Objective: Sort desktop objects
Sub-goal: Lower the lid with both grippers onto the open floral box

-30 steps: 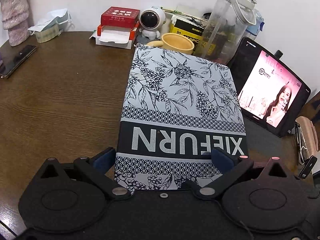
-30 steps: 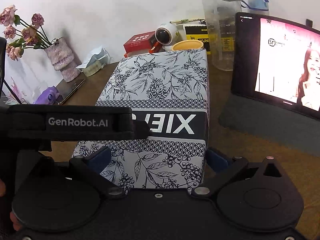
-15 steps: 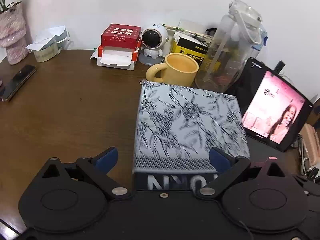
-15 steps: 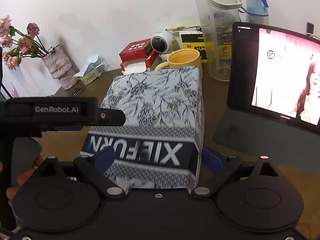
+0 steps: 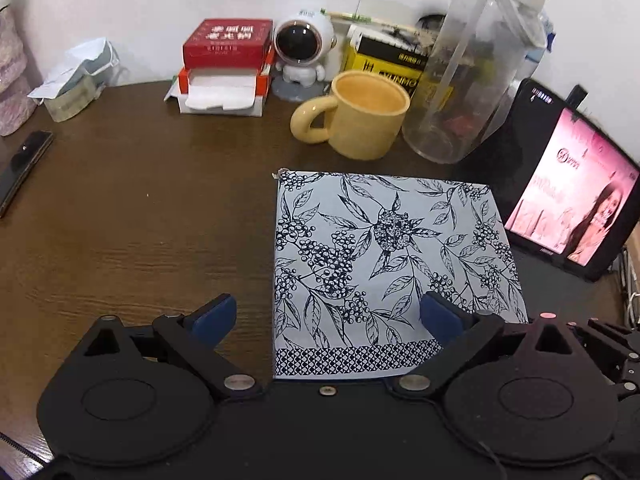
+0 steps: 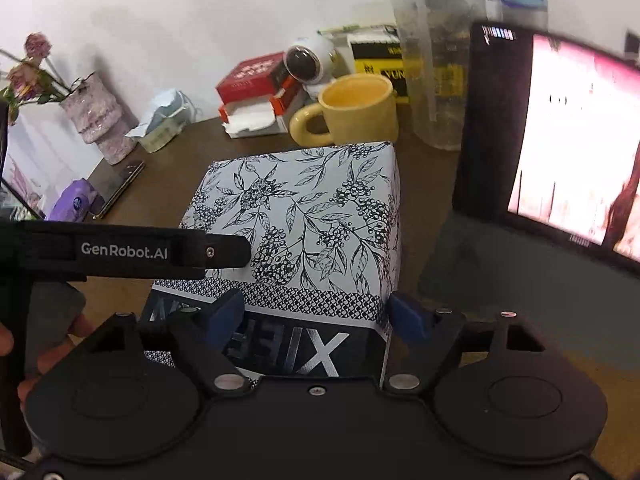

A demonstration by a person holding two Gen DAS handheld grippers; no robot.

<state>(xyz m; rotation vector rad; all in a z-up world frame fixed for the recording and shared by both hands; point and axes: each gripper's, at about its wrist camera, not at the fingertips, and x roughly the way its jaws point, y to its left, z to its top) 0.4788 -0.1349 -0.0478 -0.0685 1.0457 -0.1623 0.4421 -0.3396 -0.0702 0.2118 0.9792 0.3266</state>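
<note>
Behind the floral box (image 5: pixel 384 256), a yellow mug (image 5: pixel 360 116) stands just apart.

Both hand-held grippers (image 5: pixel 327 312) (image 6: pixel 316 316) wide apart

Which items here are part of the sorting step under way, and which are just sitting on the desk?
In play:
- patterned box, between the open fingers of both grippers
- left gripper
- right gripper

Lying about:
- yellow mug
- clear jug
- tablet
- astronaut figure
- red box
- phone
- vase
</note>
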